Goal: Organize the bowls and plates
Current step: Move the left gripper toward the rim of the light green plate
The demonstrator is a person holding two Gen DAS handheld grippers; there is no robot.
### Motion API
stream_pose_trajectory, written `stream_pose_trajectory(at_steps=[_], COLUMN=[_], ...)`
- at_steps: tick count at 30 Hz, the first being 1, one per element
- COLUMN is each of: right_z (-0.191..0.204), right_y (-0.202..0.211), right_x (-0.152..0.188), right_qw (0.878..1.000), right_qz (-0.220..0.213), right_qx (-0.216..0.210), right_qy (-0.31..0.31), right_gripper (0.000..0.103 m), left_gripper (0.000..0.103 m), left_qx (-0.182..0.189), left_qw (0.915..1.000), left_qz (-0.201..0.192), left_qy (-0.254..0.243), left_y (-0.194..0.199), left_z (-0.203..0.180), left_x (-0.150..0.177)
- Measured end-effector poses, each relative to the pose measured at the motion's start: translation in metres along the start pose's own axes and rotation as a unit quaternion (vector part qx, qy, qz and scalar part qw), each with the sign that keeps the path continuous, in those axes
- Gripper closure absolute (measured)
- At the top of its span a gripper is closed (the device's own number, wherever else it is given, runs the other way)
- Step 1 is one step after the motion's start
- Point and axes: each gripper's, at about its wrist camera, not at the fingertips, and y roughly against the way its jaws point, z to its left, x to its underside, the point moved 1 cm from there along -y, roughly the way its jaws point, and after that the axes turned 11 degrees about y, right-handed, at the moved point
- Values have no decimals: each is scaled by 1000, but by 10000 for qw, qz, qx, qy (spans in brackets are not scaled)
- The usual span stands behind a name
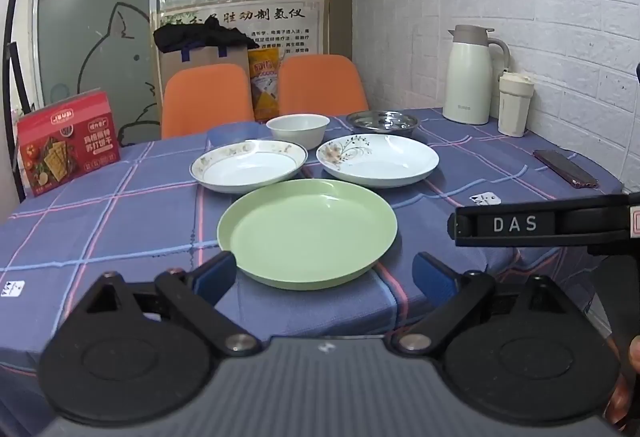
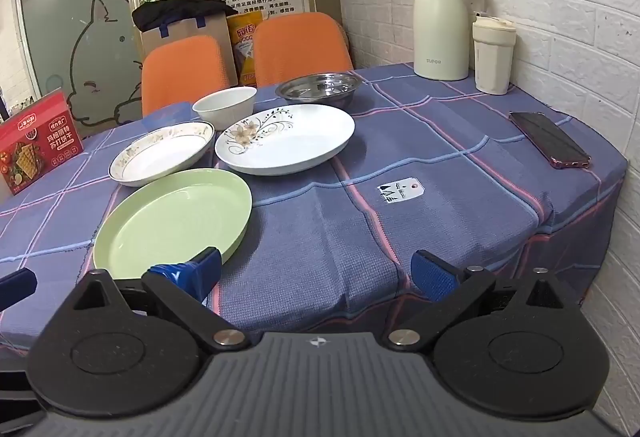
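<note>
Both grippers hang over the near edge of the table [image 2: 360, 237], fingers spread wide and holding nothing. The left gripper [image 1: 326, 273] faces the green plate [image 1: 307, 233]; the right gripper [image 2: 316, 271] sits just to that plate's right. Behind lie two white plates (one flowered [image 2: 285, 139], one gold-rimmed [image 2: 162, 153]), a white bowl [image 2: 225, 105] and a steel dish [image 2: 320, 87].

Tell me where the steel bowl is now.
The steel bowl sits at the table's far side, right of the white bowl and behind the flowered plate, before an orange chair.
</note>
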Motion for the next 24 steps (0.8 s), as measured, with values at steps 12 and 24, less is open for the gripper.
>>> stream_pose_trajectory(at_steps=[12,24], right_z=[-2,2], right_y=[-3,-5], right_x=[2,2], right_qw=[10000,10000], right_qz=[2,58], right_qx=[38,-4], right_qy=[-68,-4], right_gripper=[14,14], left_gripper=[9,9], left_qx=[-33,-24], left_qw=[9999,9999], left_qz=[90,145], left_qy=[32,56], left_y=[-7,-9], left_z=[3,3], left_x=[3,5])
